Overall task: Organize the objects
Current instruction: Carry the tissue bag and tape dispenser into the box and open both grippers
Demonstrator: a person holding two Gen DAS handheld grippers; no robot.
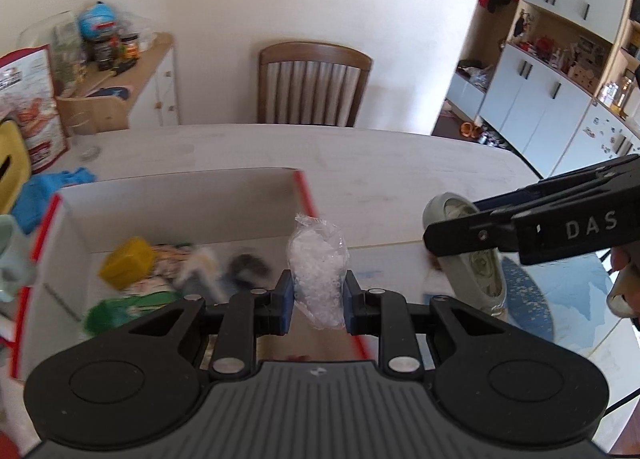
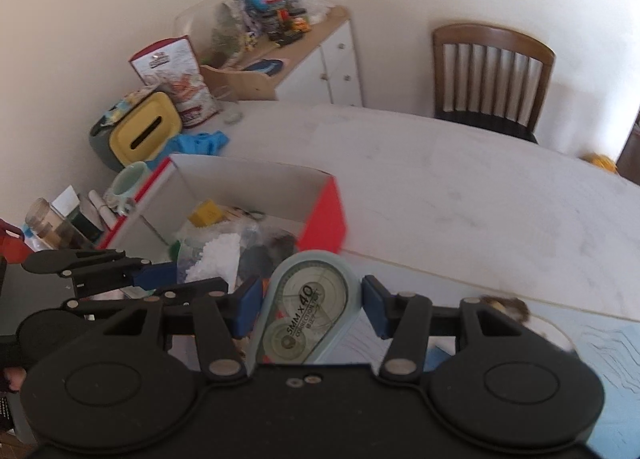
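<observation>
My left gripper (image 1: 319, 295) is shut on a small clear bag of white beads (image 1: 318, 271), held above the right end of an open white cardboard box with red edges (image 1: 180, 199). Inside the box lie a yellow block (image 1: 128, 263), green items and other blurred small things. In the right wrist view my right gripper (image 2: 310, 299) is shut on a pale grey-blue correction tape dispenser (image 2: 308, 311), just right of the box (image 2: 320, 211). The left gripper (image 2: 160, 275) with the bag (image 2: 208, 259) shows at the left there. The right gripper (image 1: 452, 223) and the tape (image 1: 468, 259) appear at the right of the left wrist view.
On the white table (image 2: 460, 187), behind and left of the box, stand a yellow tissue box (image 2: 146, 131), a pale green mug (image 2: 128, 187), blue gloves (image 2: 200, 141) and a drinking glass (image 1: 84, 135). A wooden chair (image 1: 314, 83) stands at the far side. A blue mat (image 1: 560, 299) lies at right.
</observation>
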